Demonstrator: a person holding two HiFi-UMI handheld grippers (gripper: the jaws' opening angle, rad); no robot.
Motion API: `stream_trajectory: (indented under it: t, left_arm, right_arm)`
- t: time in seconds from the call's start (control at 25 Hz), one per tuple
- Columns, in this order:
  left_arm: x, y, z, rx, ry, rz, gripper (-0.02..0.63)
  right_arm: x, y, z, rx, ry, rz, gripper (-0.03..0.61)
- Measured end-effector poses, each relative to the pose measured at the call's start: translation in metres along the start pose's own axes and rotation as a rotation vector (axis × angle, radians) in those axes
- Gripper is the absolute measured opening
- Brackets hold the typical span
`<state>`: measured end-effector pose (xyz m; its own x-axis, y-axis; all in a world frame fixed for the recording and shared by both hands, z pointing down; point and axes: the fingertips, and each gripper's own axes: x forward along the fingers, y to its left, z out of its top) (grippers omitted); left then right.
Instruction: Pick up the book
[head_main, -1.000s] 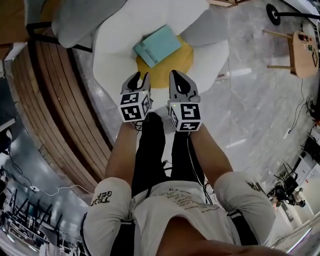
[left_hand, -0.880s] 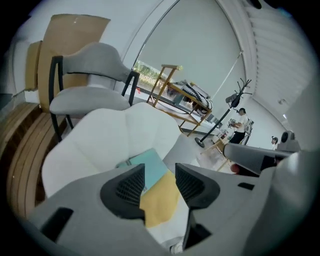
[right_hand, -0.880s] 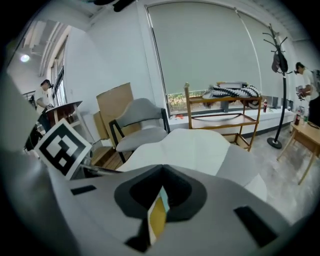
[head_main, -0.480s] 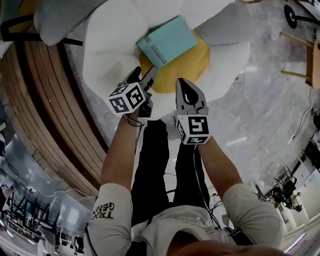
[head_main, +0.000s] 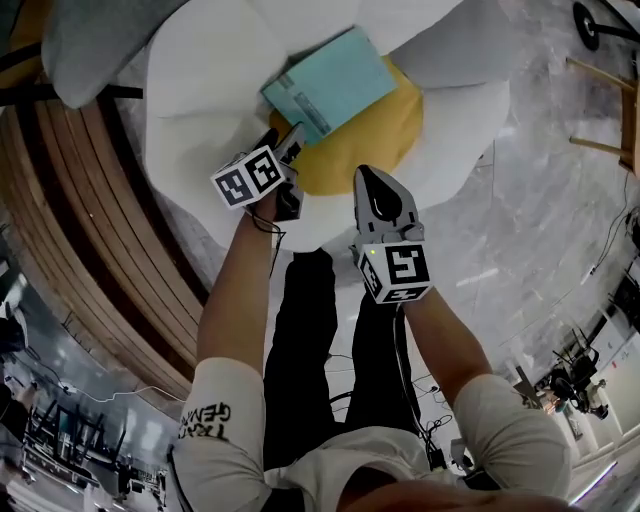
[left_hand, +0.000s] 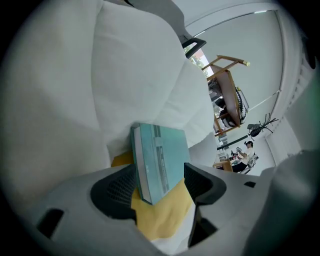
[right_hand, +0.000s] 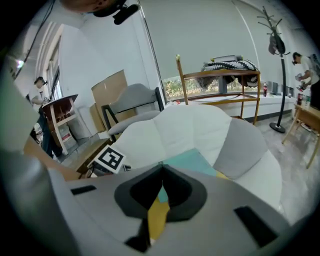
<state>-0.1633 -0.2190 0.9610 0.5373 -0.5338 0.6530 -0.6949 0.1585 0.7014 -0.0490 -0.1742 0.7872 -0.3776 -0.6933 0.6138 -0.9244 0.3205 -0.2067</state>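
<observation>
A teal book lies flat on the yellow centre of a white flower-shaped cushion seat. My left gripper is rolled to one side, and its tips reach the book's near corner. In the left gripper view the book sits between the wide-open jaws of the left gripper, and the pads do not press on it. My right gripper hovers over the seat's near edge, short of the book. Seen from the right gripper view, the right gripper has its tips together with nothing held.
A grey cushion lies at the upper left, over a curved wooden slatted platform. Marble floor spreads to the right, with a wooden stool at the edge. A wooden rack and a coat stand stand behind the seat.
The left gripper has dropped toward the book, rolled sideways and opened its jaws around the book's corner. The right gripper has sunk a little and stays shut.
</observation>
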Motion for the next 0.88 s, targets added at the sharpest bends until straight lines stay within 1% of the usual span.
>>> stream_trajectory:
  t: [0.16, 0.24, 0.32, 0.4, 0.56, 0.72, 0.88]
  left_arm:
    - [0.019, 0.006, -0.005, 0.01, 0.024, 0.014, 0.305]
    - [0.026, 0.011, -0.008, -0.01, 0.025, 0.021, 0.322]
    - [0.031, 0.017, -0.008, -0.035, 0.021, 0.027, 0.328]
    - [0.036, 0.02, -0.008, -0.044, 0.029, 0.028, 0.33]
    - [0.048, 0.022, -0.01, -0.025, 0.066, 0.026, 0.328]
    - [0.055, 0.027, -0.007, -0.043, 0.072, 0.032, 0.328]
    - [0.063, 0.028, -0.004, -0.016, 0.111, 0.031, 0.328]
  right_arm:
    - [-0.001, -0.003, 0.004, 0.003, -0.012, -0.017, 0.026]
    - [-0.002, -0.005, 0.001, -0.001, -0.004, -0.031, 0.026]
    - [-0.002, -0.009, -0.006, -0.006, 0.003, -0.041, 0.026]
    - [-0.003, -0.016, -0.012, -0.009, 0.01, -0.051, 0.026]
    - [-0.004, -0.029, -0.018, 0.0, 0.03, -0.077, 0.026]
    - [-0.012, -0.033, -0.027, 0.002, 0.058, -0.092, 0.026]
    - [-0.019, -0.037, -0.032, 0.005, 0.079, -0.096, 0.026]
